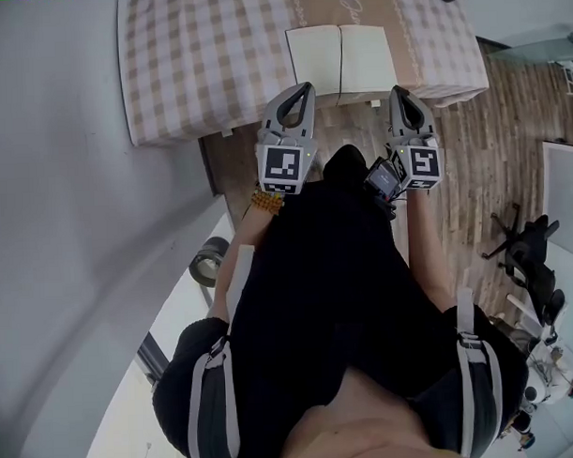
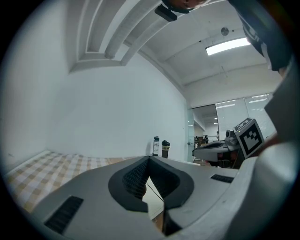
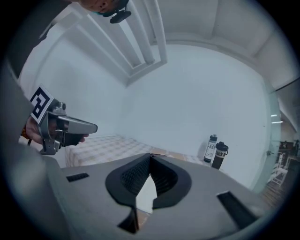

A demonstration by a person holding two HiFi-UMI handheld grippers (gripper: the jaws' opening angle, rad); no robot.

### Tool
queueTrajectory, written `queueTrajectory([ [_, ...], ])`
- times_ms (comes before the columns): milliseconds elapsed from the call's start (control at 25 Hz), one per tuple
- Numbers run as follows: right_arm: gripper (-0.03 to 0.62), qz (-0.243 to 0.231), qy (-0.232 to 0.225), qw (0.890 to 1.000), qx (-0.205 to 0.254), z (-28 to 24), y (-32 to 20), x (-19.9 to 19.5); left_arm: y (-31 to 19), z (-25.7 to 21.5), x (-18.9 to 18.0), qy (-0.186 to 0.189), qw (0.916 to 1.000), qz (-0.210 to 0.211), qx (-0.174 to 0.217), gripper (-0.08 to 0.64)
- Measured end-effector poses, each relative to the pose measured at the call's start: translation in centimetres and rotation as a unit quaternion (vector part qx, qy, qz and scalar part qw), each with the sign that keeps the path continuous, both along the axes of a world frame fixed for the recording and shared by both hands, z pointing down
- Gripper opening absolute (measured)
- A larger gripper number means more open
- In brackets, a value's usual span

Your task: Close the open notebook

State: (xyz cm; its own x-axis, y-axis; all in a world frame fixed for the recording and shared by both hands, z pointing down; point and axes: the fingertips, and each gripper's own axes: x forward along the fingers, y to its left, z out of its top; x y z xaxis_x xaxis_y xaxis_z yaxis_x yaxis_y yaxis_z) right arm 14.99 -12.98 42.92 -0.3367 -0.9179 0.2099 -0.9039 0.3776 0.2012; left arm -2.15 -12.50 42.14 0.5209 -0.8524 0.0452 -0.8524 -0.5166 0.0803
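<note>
While I'm holding both tools out ahead of me, the open notebook with blank cream pages (image 1: 342,62) is lying flat at the near edge of the table covered in a beige-and-white checked cloth (image 1: 196,67), spine running away from me.

Left tongs (image 1: 306,86) are sitting fully closed, tips meeting, nothing gripped. They are pointing at the notebook's near left corner. In the left gripper view a sliver of cream page is showing through the gap below the closed tips.

Right tongs (image 1: 396,90) are also sitting closed and empty, aiming at the near right corner. In the right gripper view the white page is showing through the same gap.

From the head view, both pairs of tips are overlapping the notebook's near edge. I can't tell whether either one is touching it.

Two dark drink bottles (image 3: 215,152) are standing together at the table's far end, well apart from the notebook.
</note>
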Motion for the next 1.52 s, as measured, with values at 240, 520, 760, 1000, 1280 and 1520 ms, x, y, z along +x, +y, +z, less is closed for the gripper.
queueTrajectory([
  [240, 0.006, 0.004, 0.017, 1.000, -0.007, 1.4, -2.0, 1.2, -1.1, 0.7, 0.2, -0.013, 0.9998, 0.014, 0.000, 0.005],
  [520, 0.006, -0.002, 0.049, 0.999, 0.000, 3.0, -4.5, 2.2, -3.5, 1.3, 1.0, -0.020, 0.9996, 0.019, 0.009, 0.005],
  [760, 0.006, -0.045, 0.136, 0.990, 0.002, 5.1, -5.5, 1.3, -4.4, 1.1, 1.8, -0.026, 0.9993, 0.026, 0.010, 0.005],
  [1000, 0.008, -0.087, 0.185, 0.979, -0.010, 8.2, -6.5, 0.0, -4.2, 2.0, 1.7, -0.032, 0.9991, 0.027, 0.004, 0.005],
  [1280, 0.085, -0.154, 0.239, 0.957, -0.046, 12.5, -6.3, -2.4, -4.4, 2.9, 0.6, -0.034, 0.9992, 0.019, -0.004, 0.005],
  [1520, 0.146, -0.222, 0.310, 0.922, -0.064, 15.7, -4.8, -4.8, -4.3, 3.3, -0.1, -0.031, 0.9994, 0.010, -0.008, 0.005],
])
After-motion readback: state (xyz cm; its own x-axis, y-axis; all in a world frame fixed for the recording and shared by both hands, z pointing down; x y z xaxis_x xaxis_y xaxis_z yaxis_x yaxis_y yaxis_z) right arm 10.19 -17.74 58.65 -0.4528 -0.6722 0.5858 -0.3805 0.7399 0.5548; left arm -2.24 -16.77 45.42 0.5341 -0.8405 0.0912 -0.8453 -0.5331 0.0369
